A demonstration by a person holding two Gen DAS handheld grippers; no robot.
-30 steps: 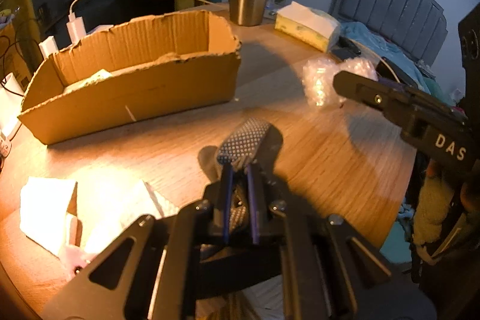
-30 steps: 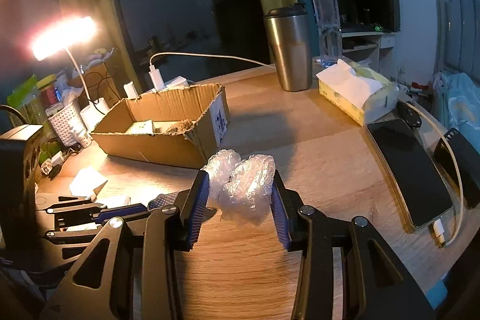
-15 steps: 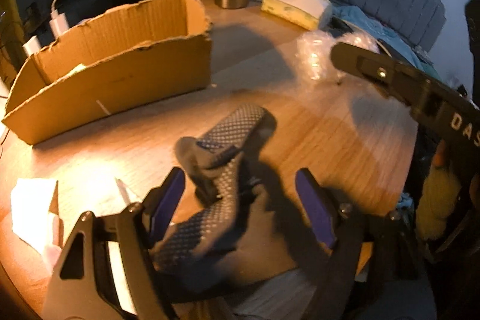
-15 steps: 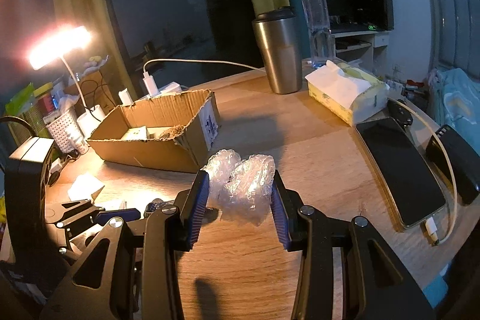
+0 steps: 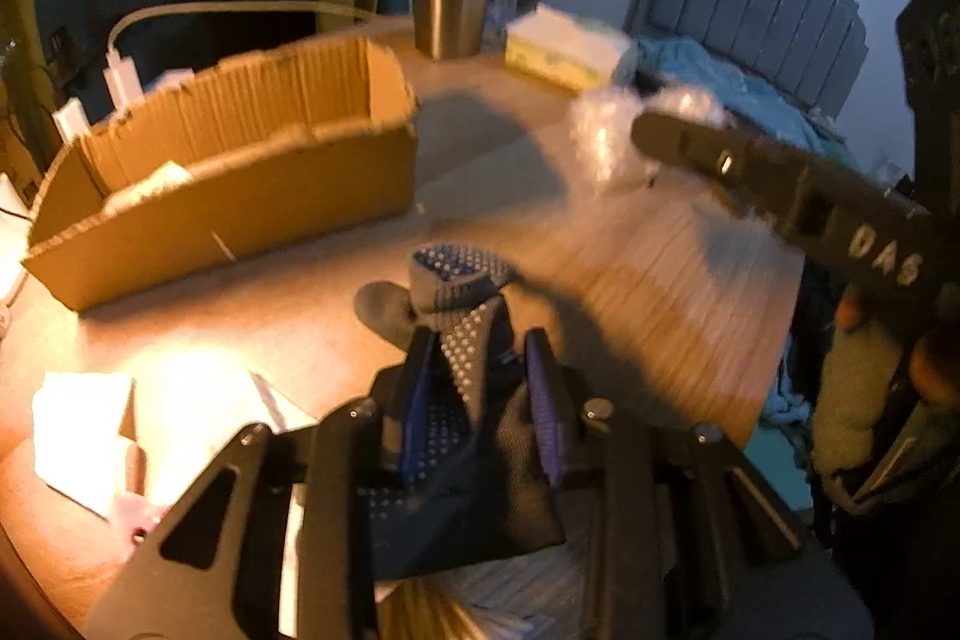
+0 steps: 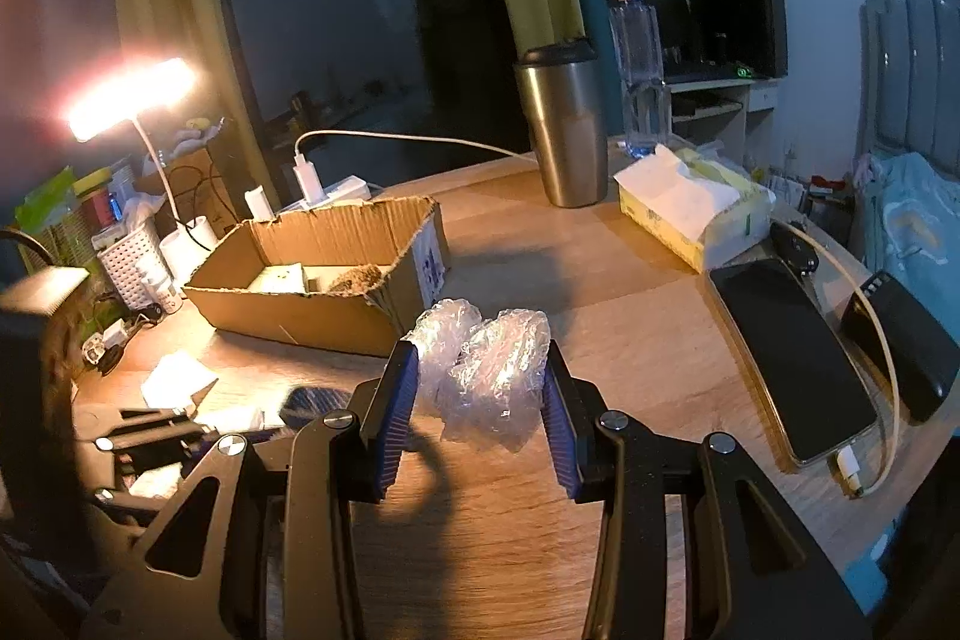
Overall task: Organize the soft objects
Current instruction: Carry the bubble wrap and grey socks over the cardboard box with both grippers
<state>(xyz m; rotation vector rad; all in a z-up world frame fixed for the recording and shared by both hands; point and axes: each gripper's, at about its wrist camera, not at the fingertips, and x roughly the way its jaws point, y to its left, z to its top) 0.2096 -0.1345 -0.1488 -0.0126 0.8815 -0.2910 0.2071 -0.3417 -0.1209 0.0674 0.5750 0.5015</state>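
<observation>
Dotted glove apparently pinched in left tongs; right tongs clamp bubble wrap.

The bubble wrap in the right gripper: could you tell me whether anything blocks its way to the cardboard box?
Nothing visible does. The bubble wrap, held in the right gripper, faces bare table up to the cardboard box, whose top is open.

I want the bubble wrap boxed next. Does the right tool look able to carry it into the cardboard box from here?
Probably yes: the right tool grips the bubble wrap, and the open-topped cardboard box sits just ahead-left, nothing between.
</observation>
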